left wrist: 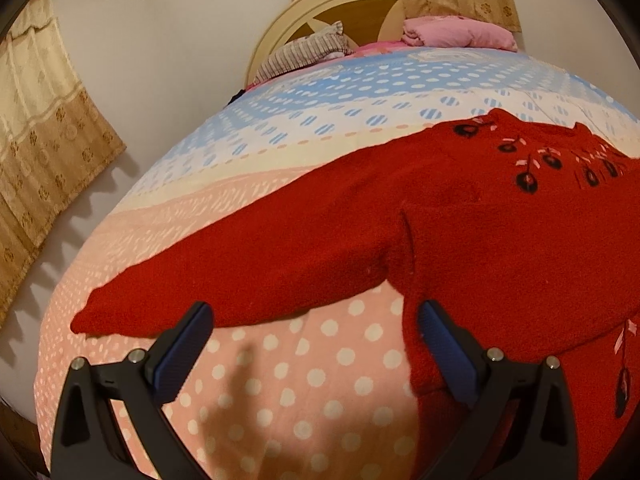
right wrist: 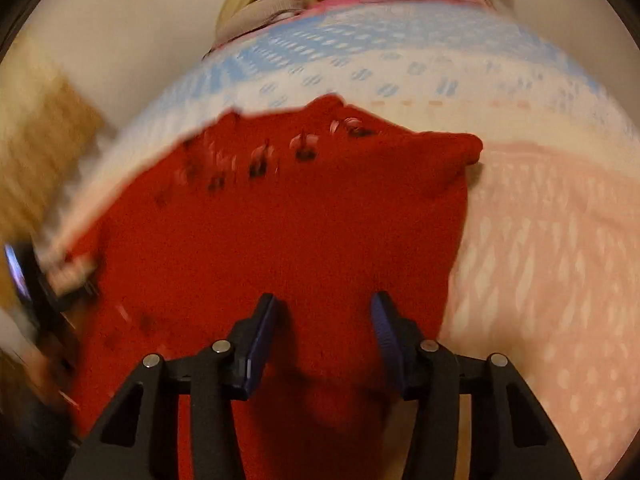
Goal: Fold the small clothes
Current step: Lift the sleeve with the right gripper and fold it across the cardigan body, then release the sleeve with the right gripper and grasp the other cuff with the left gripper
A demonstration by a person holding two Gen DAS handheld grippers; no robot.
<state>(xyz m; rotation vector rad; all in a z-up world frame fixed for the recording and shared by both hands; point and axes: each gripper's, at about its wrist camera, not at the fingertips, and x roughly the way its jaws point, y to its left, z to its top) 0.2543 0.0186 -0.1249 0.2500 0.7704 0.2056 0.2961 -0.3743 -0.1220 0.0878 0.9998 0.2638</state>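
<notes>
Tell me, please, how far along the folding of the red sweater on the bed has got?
Early stage. Done: the red sweater lies spread on the bedspread; its right sleeve seems turned in already. In hand: the right gripper is over the body, jaws apart. Left: the long sleeve is still stretched out by the open left gripper, and the body is unfolded.

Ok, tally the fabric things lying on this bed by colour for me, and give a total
Red: 1, fuzzy red embroidered sweater
Pink: 1, folded pink cloth bundle
Striped grey: 1, crumpled striped grey cloth
Total: 3
</notes>
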